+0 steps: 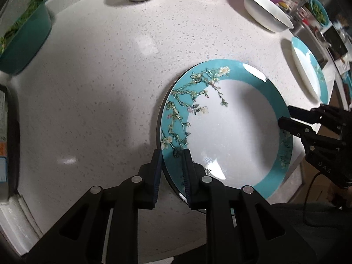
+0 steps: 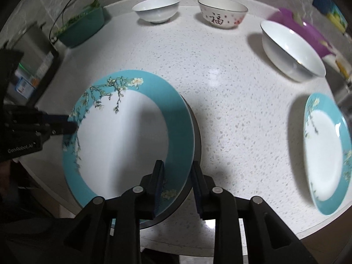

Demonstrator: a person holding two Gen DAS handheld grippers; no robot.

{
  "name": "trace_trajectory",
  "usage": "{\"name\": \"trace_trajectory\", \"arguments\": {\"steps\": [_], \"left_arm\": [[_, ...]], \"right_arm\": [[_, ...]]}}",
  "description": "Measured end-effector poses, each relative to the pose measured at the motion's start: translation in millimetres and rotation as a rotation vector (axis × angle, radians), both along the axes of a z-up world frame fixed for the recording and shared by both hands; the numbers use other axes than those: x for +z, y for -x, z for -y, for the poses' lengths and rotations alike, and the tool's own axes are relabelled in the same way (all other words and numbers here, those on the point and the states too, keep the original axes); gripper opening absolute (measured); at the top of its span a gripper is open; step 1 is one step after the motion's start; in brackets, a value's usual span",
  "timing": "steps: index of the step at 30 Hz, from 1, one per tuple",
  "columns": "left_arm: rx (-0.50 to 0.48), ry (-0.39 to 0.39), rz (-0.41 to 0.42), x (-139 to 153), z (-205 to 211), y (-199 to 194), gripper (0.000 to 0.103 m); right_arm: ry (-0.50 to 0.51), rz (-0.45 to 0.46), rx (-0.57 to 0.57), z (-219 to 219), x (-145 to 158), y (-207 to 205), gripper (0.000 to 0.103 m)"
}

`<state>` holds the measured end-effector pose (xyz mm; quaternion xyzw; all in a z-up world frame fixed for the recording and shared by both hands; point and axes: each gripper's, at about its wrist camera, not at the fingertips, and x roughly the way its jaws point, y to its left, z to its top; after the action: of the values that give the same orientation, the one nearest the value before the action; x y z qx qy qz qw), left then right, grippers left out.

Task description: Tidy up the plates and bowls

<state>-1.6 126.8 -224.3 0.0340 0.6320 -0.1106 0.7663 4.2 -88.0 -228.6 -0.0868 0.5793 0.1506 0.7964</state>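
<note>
The speckled white table (image 1: 99, 77) carries everything here, and close to its near edge lies the big teal plate (image 1: 220, 132) with a blossom-branch rim, sitting on what looks like a dark-edged plate beneath it. A second teal plate (image 2: 323, 156) lies well apart toward the right edge, and three bowls stand along the far side: a plain white bowl (image 2: 157, 8), a bowl with a red-flower pattern and a character (image 2: 222, 13), and a wide white bowl (image 2: 290, 50). The big plate sits between the two tools, each straddling an opposite side of its rim. The left tool (image 1: 172, 176) has one jaw outside and one inside the rim, narrowly parted; whether its pads press I cannot tell. The right tool (image 2: 178, 187) stands visibly spread about the rim, not pinching. Judging from this, the right tool is the nearer to the second plate.
</note>
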Motion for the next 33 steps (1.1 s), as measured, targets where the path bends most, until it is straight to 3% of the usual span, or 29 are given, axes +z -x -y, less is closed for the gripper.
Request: {"name": "trace_trajectory", "arguments": {"steps": [8, 10, 12, 15, 18, 22, 24, 26, 33], "left_arm": [[-0.008, -0.006, 0.015, -3.3, 5.2, -5.3, 0.019], [-0.003, 0.001, 0.006, -4.6, 3.7, -6.8, 0.031], [0.015, 0.012, 0.013, -2.6, -3.1, -9.0, 0.070], [0.063, 0.045, 0.068, 10.0, -13.7, -15.1, 0.076], [0.068, 0.086, 0.116, 22.4, -16.5, -28.7, 0.089], [0.036, 0.173, 0.177, 40.3, -3.7, -49.3, 0.091], [0.017, 0.223, 0.179, 45.0, 4.2, -57.2, 0.101], [-0.010, 0.281, 0.163, 47.7, 16.3, -65.9, 0.101], [-0.023, 0.479, 0.077, 47.4, 76.3, -83.3, 0.101]], "right_arm": [[0.030, 0.022, -0.007, -3.6, -1.3, 1.5, 0.028], [0.025, 0.026, -0.013, -3.3, -1.0, 3.4, 0.029], [0.011, 0.022, -0.023, -3.1, -2.6, 0.8, 0.044], [-0.046, 0.039, -0.063, 5.0, 3.1, -0.3, 0.069], [-0.127, 0.079, -0.129, 23.0, 13.6, -3.1, 0.084], [-0.238, 0.079, -0.198, 46.0, 20.5, -4.8, 0.087], [-0.269, 0.079, -0.219, 54.8, 22.7, -0.7, 0.096], [-0.285, 0.077, -0.240, 62.0, 25.1, 5.4, 0.101], [-0.393, 0.110, -0.329, 124.8, 48.6, 20.3, 0.101]]}}
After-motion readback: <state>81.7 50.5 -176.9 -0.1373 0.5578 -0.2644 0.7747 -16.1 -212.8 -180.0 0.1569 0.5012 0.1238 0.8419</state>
